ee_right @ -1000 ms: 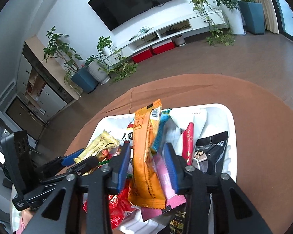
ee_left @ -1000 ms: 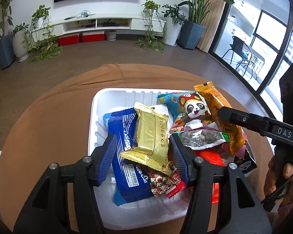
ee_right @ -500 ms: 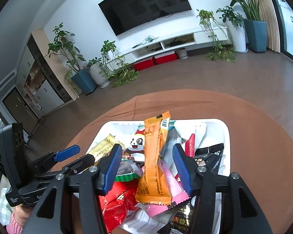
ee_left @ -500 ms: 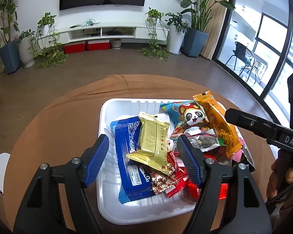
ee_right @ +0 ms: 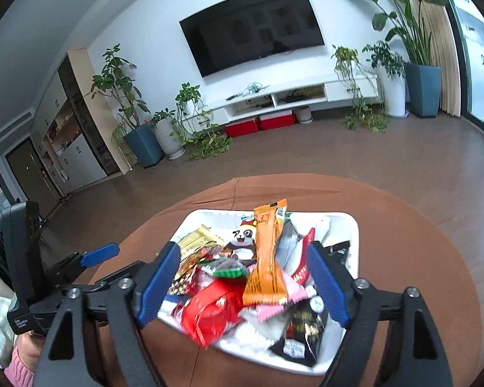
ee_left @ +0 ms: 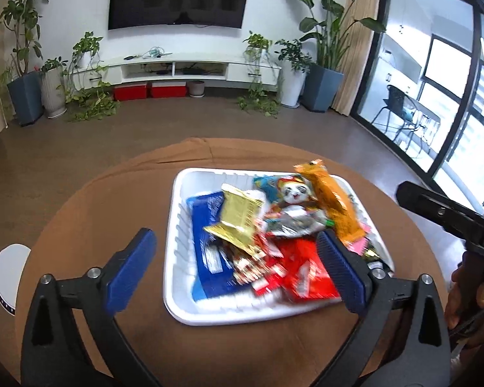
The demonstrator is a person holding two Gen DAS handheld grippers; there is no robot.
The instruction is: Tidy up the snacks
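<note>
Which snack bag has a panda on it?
The light blue packet at the far side of the white tray. It alone shows a cartoon panda in a red hat; the long orange packet beside it shows none.

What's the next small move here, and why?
Probably back both grippers a little further off and stop. The left gripper and right gripper have just been opening their jaws; neither pinches anything. The gold pack and orange pack lie loose in the tray, and no snack shows on the table.
</note>
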